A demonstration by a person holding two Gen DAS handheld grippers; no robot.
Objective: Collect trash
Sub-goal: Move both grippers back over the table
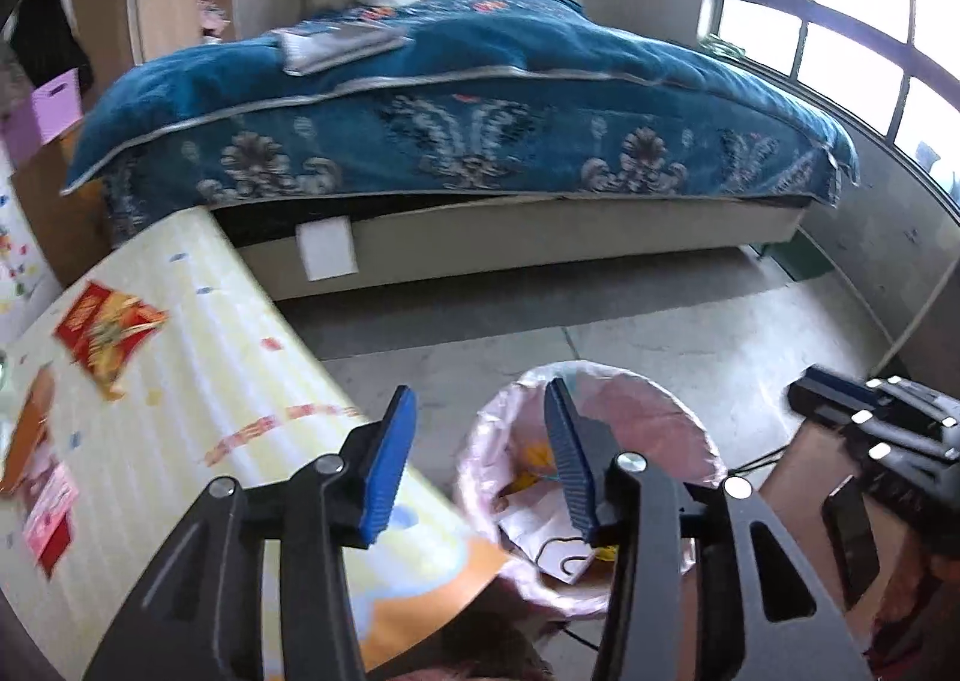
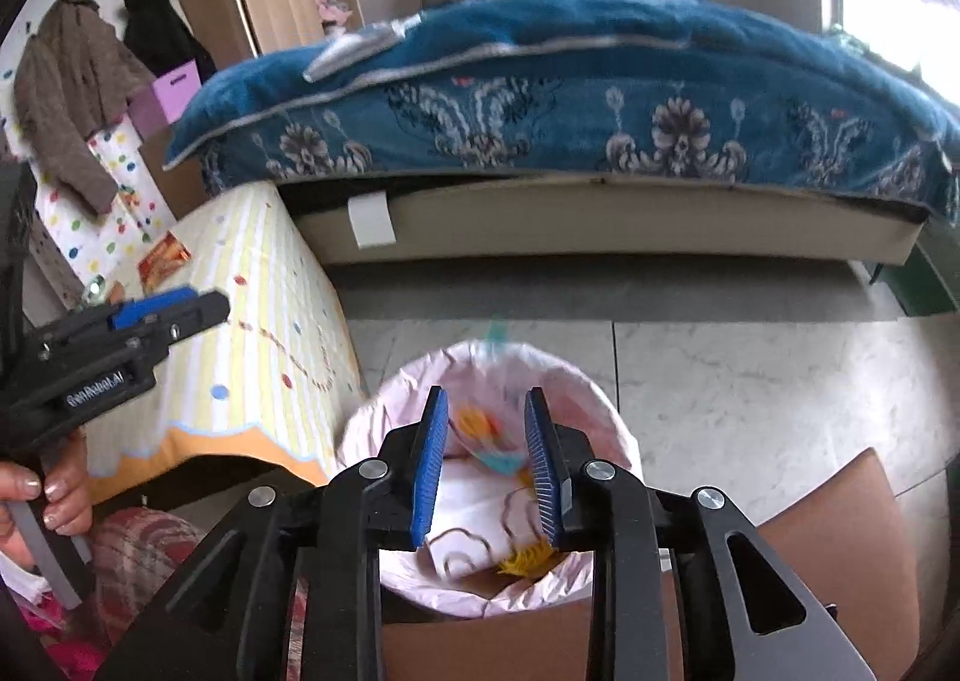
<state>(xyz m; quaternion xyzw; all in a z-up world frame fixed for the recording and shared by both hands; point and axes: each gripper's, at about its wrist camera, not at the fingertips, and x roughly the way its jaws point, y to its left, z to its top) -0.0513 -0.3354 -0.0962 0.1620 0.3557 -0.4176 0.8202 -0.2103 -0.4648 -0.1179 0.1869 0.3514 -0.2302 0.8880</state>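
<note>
A trash bin with a pink liner [image 1: 672, 417] [image 2: 384, 429] stands on the floor beside the table and holds paper and wrappers [image 2: 480, 519]. A blurred orange and teal wrapper [image 2: 489, 438] is in the bin's mouth between my right fingers. My right gripper [image 2: 486, 411] is open and empty, right above the bin. My left gripper [image 1: 483, 399] is open and empty, between the table edge and the bin. A red snack wrapper [image 1: 105, 330] [image 2: 162, 261] lies on the table. More pink and orange packets [image 1: 42, 477] lie at its left edge.
The table has a yellow striped cloth [image 1: 210, 357] [image 2: 264, 285]. A bed with a blue quilt [image 1: 468, 99] stands across the tiled floor [image 1: 690, 321]. A brown cardboard box [image 2: 840, 507] is beside the bin. Clothes hang at the left [image 2: 72, 87].
</note>
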